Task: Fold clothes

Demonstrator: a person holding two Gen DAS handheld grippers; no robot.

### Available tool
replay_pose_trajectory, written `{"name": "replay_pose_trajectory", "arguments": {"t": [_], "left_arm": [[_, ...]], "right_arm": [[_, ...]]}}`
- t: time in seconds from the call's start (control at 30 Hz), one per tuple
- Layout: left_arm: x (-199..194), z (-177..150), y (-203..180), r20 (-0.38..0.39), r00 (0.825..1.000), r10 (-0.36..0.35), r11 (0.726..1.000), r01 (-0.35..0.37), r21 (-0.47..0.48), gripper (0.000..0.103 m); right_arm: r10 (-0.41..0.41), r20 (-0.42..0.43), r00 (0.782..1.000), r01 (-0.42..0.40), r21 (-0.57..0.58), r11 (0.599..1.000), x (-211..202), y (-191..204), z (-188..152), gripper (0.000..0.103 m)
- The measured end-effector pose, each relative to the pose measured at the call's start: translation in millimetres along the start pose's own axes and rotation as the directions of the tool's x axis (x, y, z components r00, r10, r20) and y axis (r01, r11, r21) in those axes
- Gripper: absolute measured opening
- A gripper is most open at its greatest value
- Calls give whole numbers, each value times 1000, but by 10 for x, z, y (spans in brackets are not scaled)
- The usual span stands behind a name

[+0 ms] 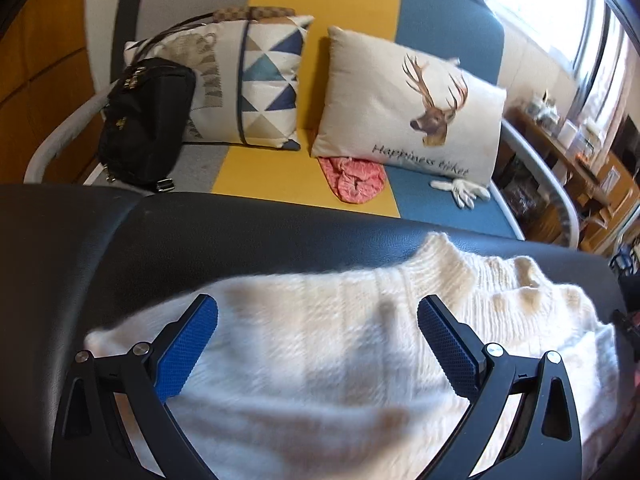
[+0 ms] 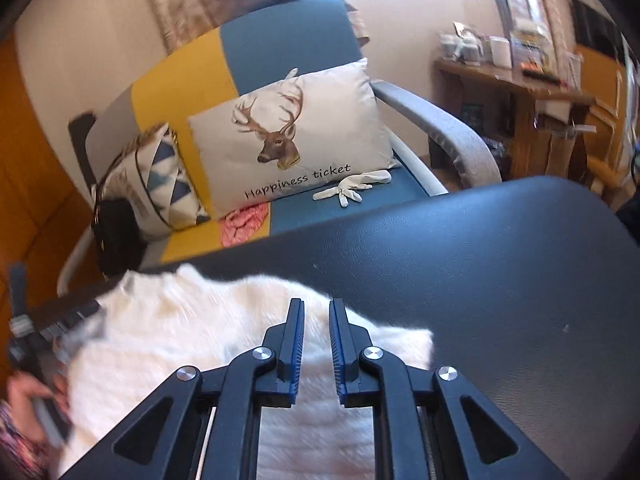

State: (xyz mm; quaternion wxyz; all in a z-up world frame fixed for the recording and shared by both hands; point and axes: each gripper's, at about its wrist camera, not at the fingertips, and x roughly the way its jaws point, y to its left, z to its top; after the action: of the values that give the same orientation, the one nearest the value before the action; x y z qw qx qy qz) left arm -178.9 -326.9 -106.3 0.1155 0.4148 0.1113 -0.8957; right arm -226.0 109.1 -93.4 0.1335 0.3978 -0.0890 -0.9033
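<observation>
Fluffy cream knit sweater (image 1: 320, 344) lies rumpled on the black padded table (image 2: 480, 260), ribbed collar toward the sofa (image 1: 320, 8). Left gripper (image 1: 318, 320) is spread wide over it, empty. Right gripper (image 2: 316, 316) is down to a narrow gap, nothing pinched.

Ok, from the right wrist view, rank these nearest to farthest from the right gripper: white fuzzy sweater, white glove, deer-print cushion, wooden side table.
1. White fuzzy sweater, under the right gripper.
2. White glove, on the blue seat.
3. Deer-print cushion, behind the glove.
4. Wooden side table, far right.
</observation>
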Motion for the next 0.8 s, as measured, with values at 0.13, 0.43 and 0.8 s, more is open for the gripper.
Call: {"name": "replay_pose_trajectory", "arguments": {"t": [0.13,0.43,0.8], "left_arm": [[-36,-107,162,5,992,123,991,-123,52,102],[147,-129,278,-16,987,162,986,-161,49,103],[-334,-77,442,21,999,40,998,-41,49,103]], "right_arm": [[15,-52,999,-18,-50,999,216,114,14,13],[-68,-75,995,65,-38,997,474,84,-86,5],[154,-33,987,-153,38,987,-137,40,1,23]]}}
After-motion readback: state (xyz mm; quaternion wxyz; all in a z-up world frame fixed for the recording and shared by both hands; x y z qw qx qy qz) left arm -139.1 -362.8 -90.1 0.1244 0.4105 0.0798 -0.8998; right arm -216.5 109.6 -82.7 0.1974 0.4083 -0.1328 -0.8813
